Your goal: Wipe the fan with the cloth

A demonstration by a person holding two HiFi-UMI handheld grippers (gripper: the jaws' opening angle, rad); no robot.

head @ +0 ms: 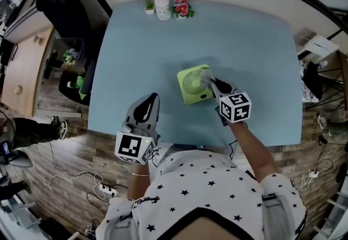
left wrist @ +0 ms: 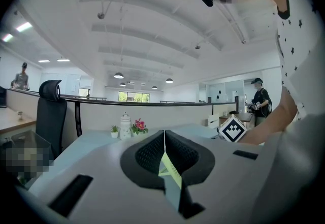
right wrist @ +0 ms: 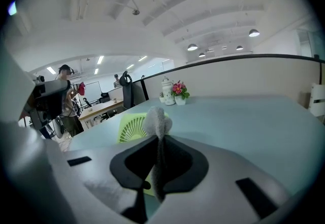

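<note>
On the table, right gripper fingers pinch the cloth, hiding the fan's corner; left gripper fingers pressed together.

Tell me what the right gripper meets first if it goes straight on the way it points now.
Most likely the green fan: the right gripper, shut on the grey cloth, points at the fan's right edge, with the cloth tip beside it. Whether they touch is unclear.
</note>
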